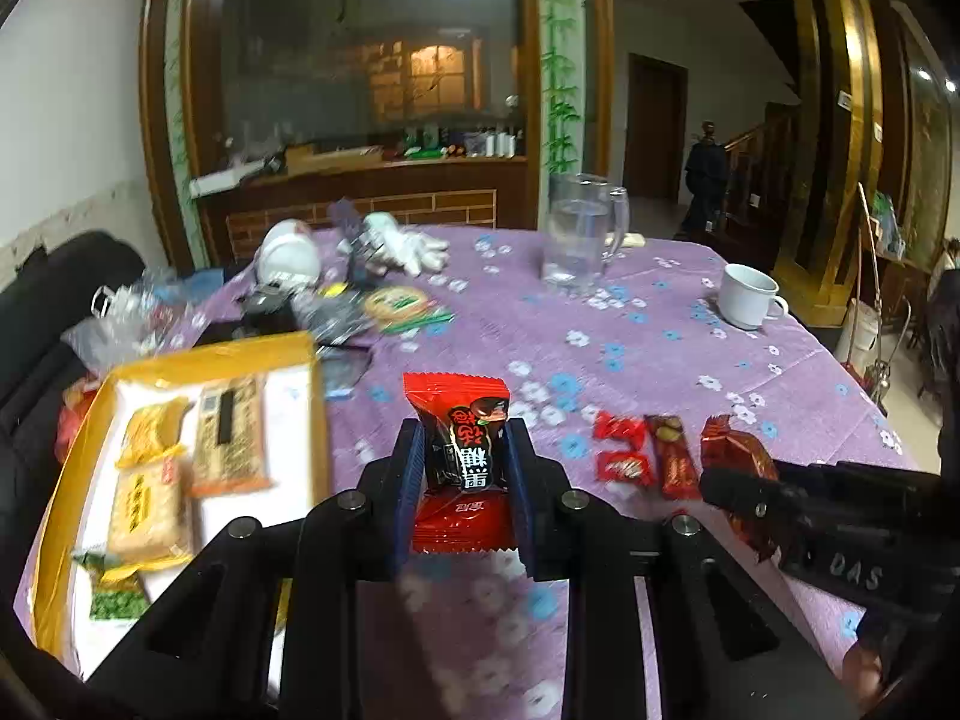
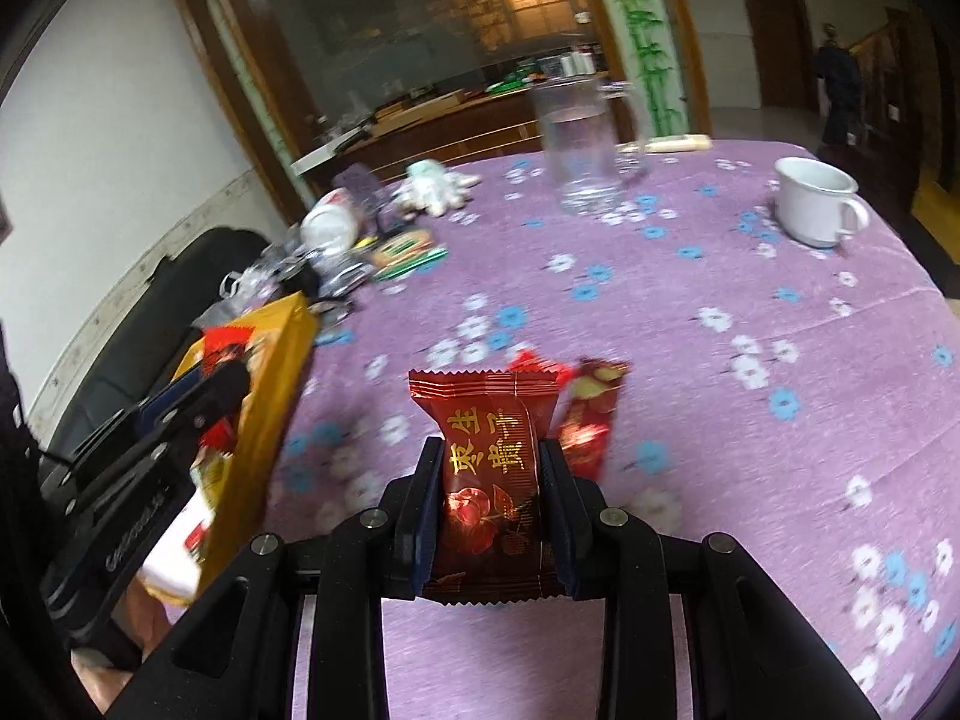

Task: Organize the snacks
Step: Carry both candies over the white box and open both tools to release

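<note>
Several snacks are already laid in the yellow box (image 1: 300, 343) at the left; three red ones (image 1: 672, 450) remain on the counter (image 1: 660, 348). A red-black candy (image 1: 459, 450) is clamped in the left gripper (image 1: 462, 462) jaws, a dark red packet (image 2: 489, 474) in the right gripper (image 2: 491, 504) jaws. Both are held above the counter, long axes pointing away.
</note>
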Action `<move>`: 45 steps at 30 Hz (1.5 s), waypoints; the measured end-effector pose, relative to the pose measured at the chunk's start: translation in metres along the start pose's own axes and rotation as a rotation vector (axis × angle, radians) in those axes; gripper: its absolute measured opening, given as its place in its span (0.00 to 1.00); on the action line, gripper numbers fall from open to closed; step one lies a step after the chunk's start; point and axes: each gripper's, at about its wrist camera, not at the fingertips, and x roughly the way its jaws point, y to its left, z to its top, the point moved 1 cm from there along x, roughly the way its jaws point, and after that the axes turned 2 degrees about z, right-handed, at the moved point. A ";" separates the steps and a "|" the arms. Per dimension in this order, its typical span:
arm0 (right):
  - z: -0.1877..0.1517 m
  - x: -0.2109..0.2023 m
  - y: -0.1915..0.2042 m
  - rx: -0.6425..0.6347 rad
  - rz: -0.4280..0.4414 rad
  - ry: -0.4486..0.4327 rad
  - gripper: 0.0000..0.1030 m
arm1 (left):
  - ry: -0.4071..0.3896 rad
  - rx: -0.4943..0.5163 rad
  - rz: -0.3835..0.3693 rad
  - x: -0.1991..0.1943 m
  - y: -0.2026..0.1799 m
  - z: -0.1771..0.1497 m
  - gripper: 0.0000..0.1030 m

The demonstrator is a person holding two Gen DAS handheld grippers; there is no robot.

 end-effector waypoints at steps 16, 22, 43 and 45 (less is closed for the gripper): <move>-0.046 0.038 0.189 -0.365 0.181 0.117 0.30 | 0.151 -0.243 0.127 -0.005 0.153 -0.066 0.23; -0.065 0.066 0.220 -0.414 0.203 0.163 0.30 | 0.199 -0.305 0.109 0.003 0.171 -0.081 0.24; -0.091 0.080 0.227 -0.477 0.225 0.172 0.33 | 0.214 -0.224 0.141 0.010 0.158 -0.081 0.26; -0.090 0.079 0.227 -0.473 0.229 0.173 0.34 | 0.206 -0.231 0.136 0.008 0.159 -0.080 0.34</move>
